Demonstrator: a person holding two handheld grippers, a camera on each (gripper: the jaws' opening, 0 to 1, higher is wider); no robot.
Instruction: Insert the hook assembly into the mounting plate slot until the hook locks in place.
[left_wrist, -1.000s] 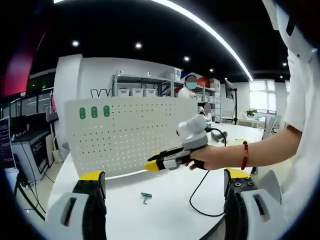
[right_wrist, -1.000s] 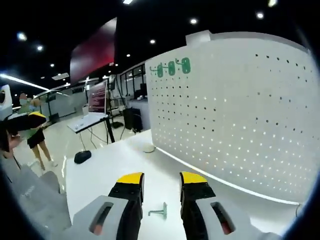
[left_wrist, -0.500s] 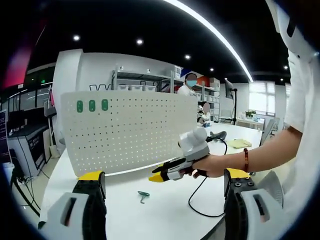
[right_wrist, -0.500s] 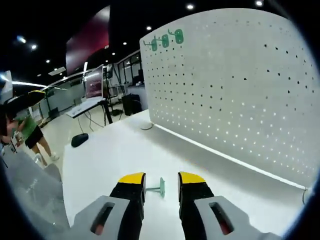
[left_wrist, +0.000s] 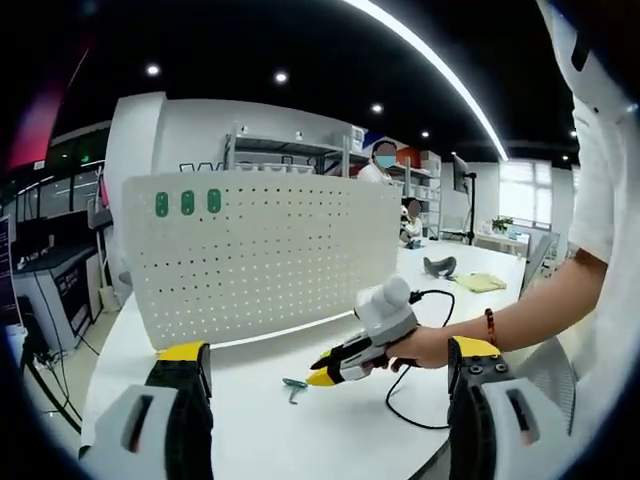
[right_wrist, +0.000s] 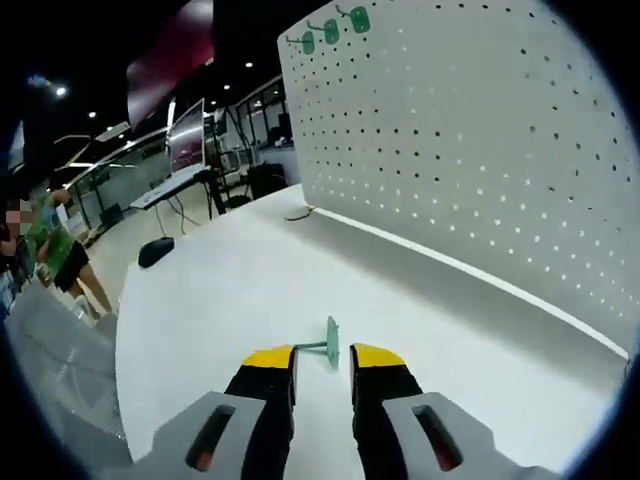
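The left hand-held gripper (left_wrist: 325, 375) has two broad grey jaws with black inner faces, yellow caps and a dark slot each. The right hand-held gripper (right_wrist: 322, 360), of the same make, trails a black cable (left_wrist: 405, 400). The person wears a white short sleeve (left_wrist: 598, 180) and a red bead bracelet (left_wrist: 490, 327).

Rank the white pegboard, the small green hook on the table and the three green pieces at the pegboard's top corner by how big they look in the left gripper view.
1. White pegboard, by far the largest.
2. Green hook and any one green piece: alike in apparent size, and the hook lies nearer the camera, so no ranking.
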